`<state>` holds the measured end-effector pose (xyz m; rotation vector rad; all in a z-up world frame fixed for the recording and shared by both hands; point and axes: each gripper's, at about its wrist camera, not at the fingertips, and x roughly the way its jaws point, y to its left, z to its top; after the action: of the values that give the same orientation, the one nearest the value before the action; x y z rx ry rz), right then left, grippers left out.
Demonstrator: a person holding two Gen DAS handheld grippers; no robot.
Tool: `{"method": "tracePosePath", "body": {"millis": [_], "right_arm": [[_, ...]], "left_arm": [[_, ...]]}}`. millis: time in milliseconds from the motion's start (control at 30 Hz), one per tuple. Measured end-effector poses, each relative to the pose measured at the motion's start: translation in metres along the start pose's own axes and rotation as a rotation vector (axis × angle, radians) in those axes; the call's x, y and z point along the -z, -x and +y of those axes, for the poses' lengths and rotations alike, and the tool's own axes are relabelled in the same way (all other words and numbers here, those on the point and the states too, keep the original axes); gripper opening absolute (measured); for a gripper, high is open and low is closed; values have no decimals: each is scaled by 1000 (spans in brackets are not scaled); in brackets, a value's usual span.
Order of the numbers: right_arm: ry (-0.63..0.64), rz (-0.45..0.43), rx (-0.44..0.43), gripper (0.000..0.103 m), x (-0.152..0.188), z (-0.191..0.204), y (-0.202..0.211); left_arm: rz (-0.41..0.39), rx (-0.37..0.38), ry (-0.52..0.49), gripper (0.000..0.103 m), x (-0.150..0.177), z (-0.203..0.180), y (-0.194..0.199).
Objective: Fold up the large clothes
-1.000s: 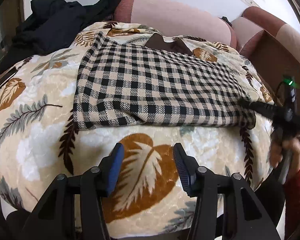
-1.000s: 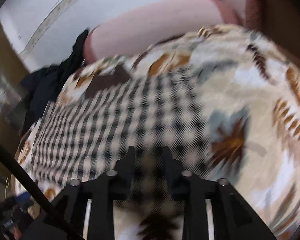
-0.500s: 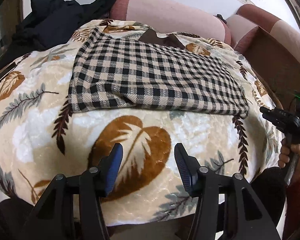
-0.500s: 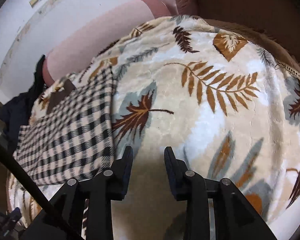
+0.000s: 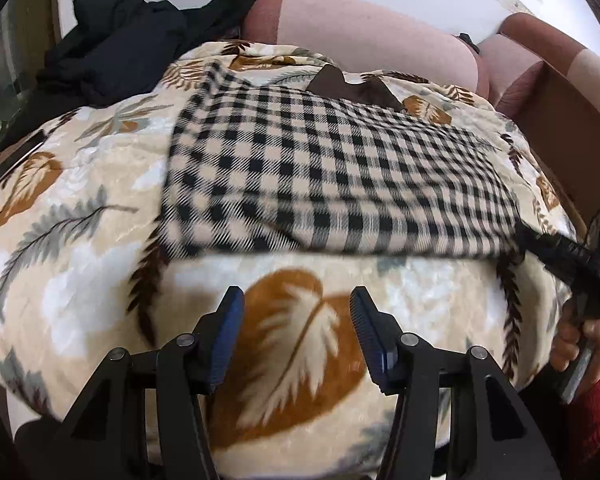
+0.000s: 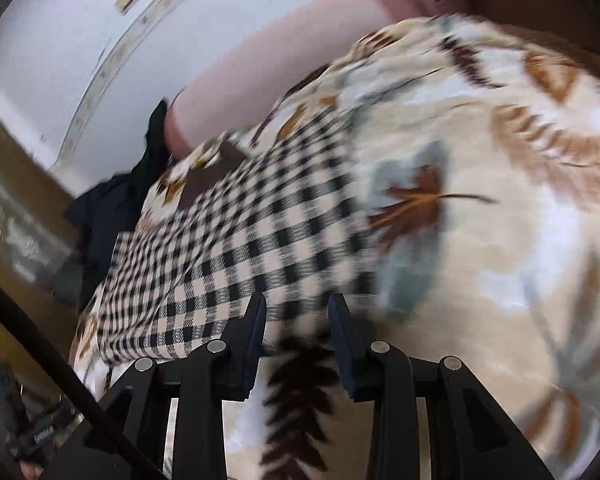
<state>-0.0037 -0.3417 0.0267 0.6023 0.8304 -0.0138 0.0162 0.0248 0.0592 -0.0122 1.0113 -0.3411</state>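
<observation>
Right now the checked garment lies flat on the leaf-print blanket that covers the sofa, already folded into a broad rectangle with its long near edge facing you. Your left gripper hovers over bare blanket just short of that edge, jaws about half open and holding nothing. Your right gripper has its tips at the garment's near right corner, jaws narrowly parted; the checked cloth runs right up to them, but the blur hides whether any of it sits between the pads, so I cannot tell if you have a grip. That placement makes sense if you mean to lift the right end and carry it across for the next fold. A dark heap of clothes waits at the far left, well clear of the working area.
</observation>
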Motion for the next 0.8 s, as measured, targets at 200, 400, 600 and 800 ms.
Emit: {"method": "tracePosePath", "body": {"millis": [200, 400, 600, 800], "right_arm": [[12, 6, 118, 33, -13, -20, -22], [77, -4, 179, 42, -10, -26, -19], [90, -11, 216, 46, -9, -25, -18], [93, -50, 264, 48, -8, -17, -11]], "left_arm": [[-5, -50, 19, 54, -41, 6, -50], [56, -33, 108, 54, -60, 42, -85], [16, -66, 157, 54, -61, 80, -58], [-12, -116, 327, 54, -53, 139, -30]]}}
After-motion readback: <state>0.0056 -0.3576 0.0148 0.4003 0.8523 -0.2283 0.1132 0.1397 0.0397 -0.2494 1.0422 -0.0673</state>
